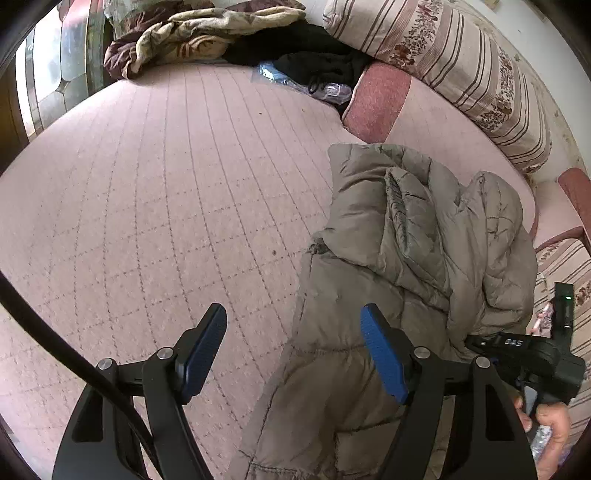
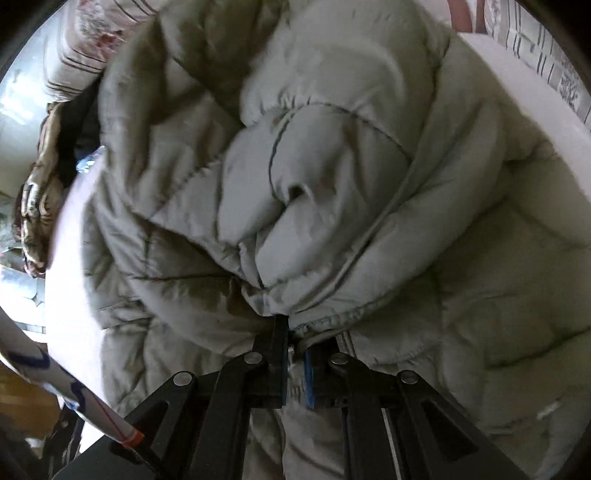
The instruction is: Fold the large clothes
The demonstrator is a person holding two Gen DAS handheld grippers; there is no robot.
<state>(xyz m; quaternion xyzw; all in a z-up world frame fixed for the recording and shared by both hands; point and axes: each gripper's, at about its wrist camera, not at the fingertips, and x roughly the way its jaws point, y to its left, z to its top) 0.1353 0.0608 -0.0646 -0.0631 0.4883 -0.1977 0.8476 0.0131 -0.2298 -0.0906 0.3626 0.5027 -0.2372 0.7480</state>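
Observation:
A grey-olive puffer jacket [image 1: 417, 258] lies bunched on the right side of a pink quilted bed cover [image 1: 166, 192]. In the left wrist view my left gripper [image 1: 293, 310] hovers open above the jacket's lower left edge. Its blue pads [image 1: 384, 354] stand wide apart with nothing between them. My right gripper [image 1: 474, 341], held by a hand [image 1: 550, 424], meets the jacket's right edge. In the right wrist view the jacket [image 2: 332, 166] fills the frame, blurred. The right gripper [image 2: 293, 332] is shut on a stitched edge of the jacket, with fabric pinched between its pads.
Striped floral pillows [image 1: 461, 62] line the far right of the bed. A brown floral blanket [image 1: 192, 33], black clothing [image 1: 314, 55] and a plastic bag [image 1: 291, 79] lie at the back. A pink cushion [image 1: 376, 99] sits beyond the jacket. A white tube [image 2: 74, 387] crosses the right view's lower left.

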